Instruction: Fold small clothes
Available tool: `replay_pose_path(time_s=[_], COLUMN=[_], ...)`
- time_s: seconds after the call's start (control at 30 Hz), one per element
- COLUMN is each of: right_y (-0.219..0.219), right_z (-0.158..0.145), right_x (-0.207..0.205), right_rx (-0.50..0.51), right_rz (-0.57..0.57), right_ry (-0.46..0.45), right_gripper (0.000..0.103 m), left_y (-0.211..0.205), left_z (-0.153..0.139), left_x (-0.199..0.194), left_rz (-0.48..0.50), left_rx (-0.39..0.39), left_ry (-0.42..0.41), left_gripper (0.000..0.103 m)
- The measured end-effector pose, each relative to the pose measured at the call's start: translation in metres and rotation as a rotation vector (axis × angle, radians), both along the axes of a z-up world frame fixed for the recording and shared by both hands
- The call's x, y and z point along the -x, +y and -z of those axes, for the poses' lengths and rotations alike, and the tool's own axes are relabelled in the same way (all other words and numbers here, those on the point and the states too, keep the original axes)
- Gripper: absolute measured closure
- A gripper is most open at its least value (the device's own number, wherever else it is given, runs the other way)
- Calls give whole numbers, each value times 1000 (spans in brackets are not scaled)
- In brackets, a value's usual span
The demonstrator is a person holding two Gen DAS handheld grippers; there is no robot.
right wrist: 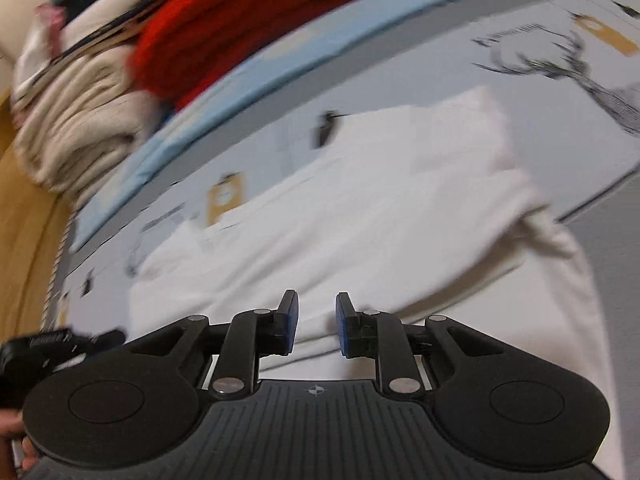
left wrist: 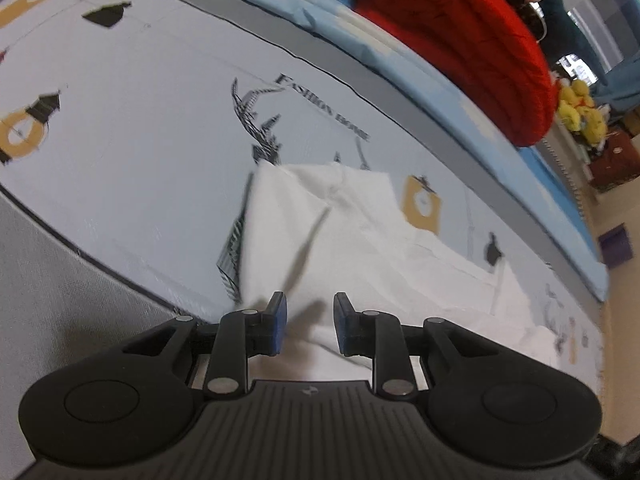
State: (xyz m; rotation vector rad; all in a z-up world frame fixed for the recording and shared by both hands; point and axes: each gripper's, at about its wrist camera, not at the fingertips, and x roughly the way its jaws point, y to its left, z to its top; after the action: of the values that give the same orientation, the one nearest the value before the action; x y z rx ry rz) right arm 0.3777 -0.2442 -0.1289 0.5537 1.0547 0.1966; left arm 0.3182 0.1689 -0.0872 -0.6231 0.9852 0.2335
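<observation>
Nearest the lens, the left hand-held gripper (left wrist: 307, 322) hangs released, its blue pads parted with nothing between them, just over the near edge of the white garment (left wrist: 360, 240); the garment lies on a pale printed bedsheet (left wrist: 140, 140) with deer and tag motifs, one flap turned over at its far left end and several creases showing; further right, a stack of folded clothes topped by a red knit (left wrist: 472, 40) sits beyond the blue border. The right hand-held gripper (right wrist: 316, 322) is likewise released and empty, poised above the same white garment (right wrist: 380, 208), whose right end droops off the sheet's edge. Folding looks barely begun: one flap over, the long body still spread, so most folds remain.
</observation>
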Motion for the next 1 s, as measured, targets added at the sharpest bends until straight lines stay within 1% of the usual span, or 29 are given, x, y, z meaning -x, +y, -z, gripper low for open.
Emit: replay_pose_path(time_s=[0.1, 0.23, 0.37, 0.4, 0.43, 0.47, 0.5, 0.53, 0.57, 0.6, 0.63, 0.67, 0.7, 0.73, 0.77, 0.8, 0.83, 0.87, 0.9, 0.93, 1.0], right_y=[-20, -40, -46, -46, -47, -48, -49, -49, -51, -51, -53, -55, -56, -57, -60, -62, -64, -65, -66, -66, -69], right_z=[14, 26, 32, 32, 32, 32, 31, 30, 26, 22, 19, 15, 14, 12, 13, 14, 16, 18, 20, 22, 22], right_x=[-12, -16, -18, -18, -18, -18, -18, -18, -16, -15, -15, -15, -15, -13, -12, -10, -9, -7, -7, -7, -5], right_rx=[-20, -21, -59, -60, -61, -64, -66, -66, -63, -58, -55, -54, -51, -45, -38, -27, -22, -23, -25, -26, -30], right_rz=[90, 194, 240, 247, 255, 262, 268, 272, 276, 279, 280, 282, 284, 290, 298, 310, 320, 325, 325, 326, 331], right_ry=[69, 145, 173, 174, 174, 176, 176, 175, 169, 155, 141, 126, 115, 110, 113, 125, 137, 148, 156, 160, 153], right_gripper=[82, 82, 82, 82, 82, 82, 82, 82, 82, 82, 82, 82, 82, 82, 82, 82, 81, 80, 80, 80, 80], left_y=[2, -1, -7, -8, -9, -10, -9, -8, -8, -9, -12, -15, -15, -14, -10, -4, 1, 5, 6, 6, 7], left_z=[5, 11, 15, 14, 11, 7, -2, -11, -25, -39, -51, -59, -60, -56, -47, -38, -34, -33, -33, -33, -31], left_x=[-8, -16, -20, -20, -20, -18, -14, -9, -2, 6, 14, 21, 27, 28, 28, 28, 28, 28, 27, 25, 22], left_rz=[-4, 6, 21, 31, 47, 57, 44, 33, 27, 21, 18, 22, 20, 15, 9, -5, -21, -34, -34, -27, -27], left_rx=[-36, -25, -38, -47, -61, -81, -91, -81, -70, -80, -112, -155, -191, -207, -200, -172, -144, -134, -143, -154, -150], left_ry=[-3, -8, 14, 13, 11, 2, -18, -46, -91, -132, -156, -162, -146, -110, -60, -29, -21, -24, -32, -36, -34], left_gripper=[76, 76, 77, 80, 95, 98, 98, 99, 99, 99, 99, 99, 99, 98, 97, 97, 97, 96, 95, 91, 90])
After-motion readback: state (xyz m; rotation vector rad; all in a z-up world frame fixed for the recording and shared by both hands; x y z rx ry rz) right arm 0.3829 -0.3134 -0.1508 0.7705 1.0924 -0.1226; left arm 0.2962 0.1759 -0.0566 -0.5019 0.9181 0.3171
